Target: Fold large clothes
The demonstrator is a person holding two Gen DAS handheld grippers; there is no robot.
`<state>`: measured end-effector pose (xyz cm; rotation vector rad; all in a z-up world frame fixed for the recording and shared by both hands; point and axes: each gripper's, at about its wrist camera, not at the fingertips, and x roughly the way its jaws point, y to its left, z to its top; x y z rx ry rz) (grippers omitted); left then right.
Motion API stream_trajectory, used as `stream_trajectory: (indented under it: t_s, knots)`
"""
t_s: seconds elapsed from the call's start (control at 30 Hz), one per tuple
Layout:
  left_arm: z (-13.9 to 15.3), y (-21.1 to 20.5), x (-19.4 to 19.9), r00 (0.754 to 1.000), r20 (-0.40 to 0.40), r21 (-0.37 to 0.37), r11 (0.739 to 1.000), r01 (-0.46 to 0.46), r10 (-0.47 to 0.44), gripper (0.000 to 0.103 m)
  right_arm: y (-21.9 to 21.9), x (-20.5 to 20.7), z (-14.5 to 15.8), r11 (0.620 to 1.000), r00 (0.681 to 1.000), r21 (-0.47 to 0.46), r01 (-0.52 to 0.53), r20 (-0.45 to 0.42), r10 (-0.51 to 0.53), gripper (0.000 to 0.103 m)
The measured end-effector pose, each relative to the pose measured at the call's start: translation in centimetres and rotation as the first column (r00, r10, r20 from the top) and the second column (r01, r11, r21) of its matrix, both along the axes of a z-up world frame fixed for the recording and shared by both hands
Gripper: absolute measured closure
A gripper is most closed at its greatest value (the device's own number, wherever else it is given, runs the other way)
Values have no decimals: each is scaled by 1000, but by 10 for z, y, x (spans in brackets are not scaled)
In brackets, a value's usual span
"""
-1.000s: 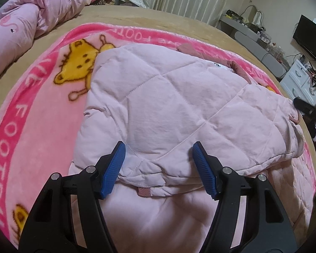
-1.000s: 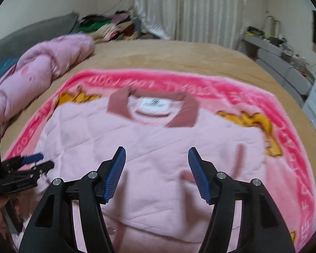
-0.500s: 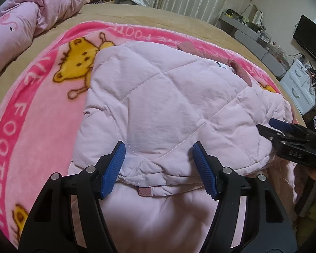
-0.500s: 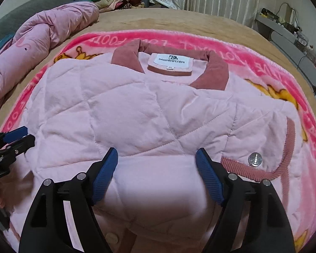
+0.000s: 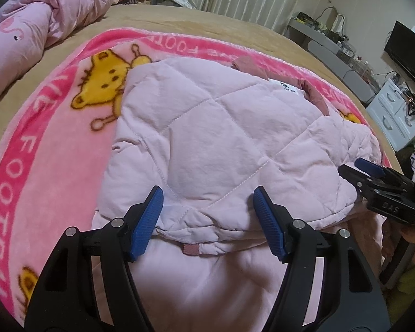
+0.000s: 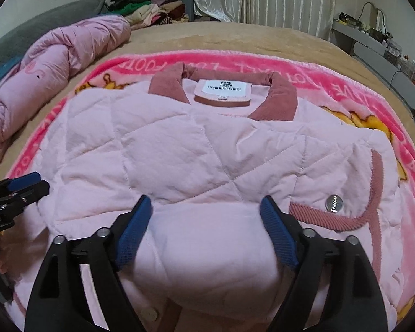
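Observation:
A pale pink quilted jacket (image 5: 221,144) with a dusty-rose collar (image 6: 279,96) and a white neck label (image 6: 224,91) lies folded on a pink cartoon blanket (image 5: 55,144). It also fills the right wrist view (image 6: 196,160). My left gripper (image 5: 207,218) is open, its blue pads either side of the folded near edge. My right gripper (image 6: 204,224) is open, low over the jacket's near fold. Each gripper shows at the edge of the other's view: the right one (image 5: 373,171), the left one (image 6: 22,185).
A rolled pink duvet (image 6: 49,72) lies along the bed's left side. Stacked clothes (image 6: 149,8) sit at the far end by the curtains. A shelf, white drawers (image 5: 395,116) and a dark TV (image 5: 406,49) stand to the right of the tan bed (image 6: 262,36).
My right gripper dropped down and forward onto the jacket's near fold and came into the left wrist view at the right. My left gripper stayed nearly still.

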<state>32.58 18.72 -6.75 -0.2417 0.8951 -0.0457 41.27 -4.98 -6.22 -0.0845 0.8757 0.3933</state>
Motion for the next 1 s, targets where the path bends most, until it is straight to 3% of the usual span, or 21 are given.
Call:
stream_trajectory:
  t_s: [0.13, 0.23, 0.3, 0.37, 1.0]
  knots:
    - [4, -1, -2, 1000, -7, 10, 1000, -3, 3, 31, -6, -10, 8, 1000, 1000, 13, 15, 13, -15, 14]
    - [10, -2, -5, 1000, -11, 21, 1000, -5, 5, 22, -12, -16, 14, 999, 999, 33, 32, 21, -33, 4]
    - [13, -2, -6, 1000, -11, 21, 1000, -10, 10, 19, -17, -18, 19, 997, 999, 62, 45, 23, -46, 4]
    - [17, -2, -9, 1000, -6, 20, 1000, -17, 17, 10, -22, -20, 21, 995, 998, 88, 52, 17, -53, 4]
    - [57, -19, -29, 1000, 14, 31, 999, 19, -19, 9, -38, -49, 54, 990, 996, 128, 66, 51, -73, 4]
